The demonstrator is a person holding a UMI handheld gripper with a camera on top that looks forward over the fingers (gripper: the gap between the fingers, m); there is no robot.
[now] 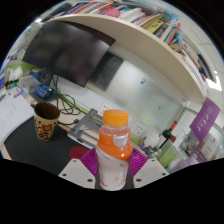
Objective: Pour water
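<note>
One orange-capped bottle (114, 150) sits clamped in the hand-held gripper (113, 163) — patterned paper cup (46, 122) nearby, left of it.

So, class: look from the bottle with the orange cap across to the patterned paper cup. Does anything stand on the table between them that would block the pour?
Nothing visible does. The bottle sits between the tool fingers, and the paper cup stands beyond them to the left on the dark table. The stretch of table between them shows bare; cables lie only behind the cup.

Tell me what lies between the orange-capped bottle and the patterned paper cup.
Gripper view: only bare dark tabletop separates the orange-capped clear plastic bottle from the patterned paper cup.
</note>
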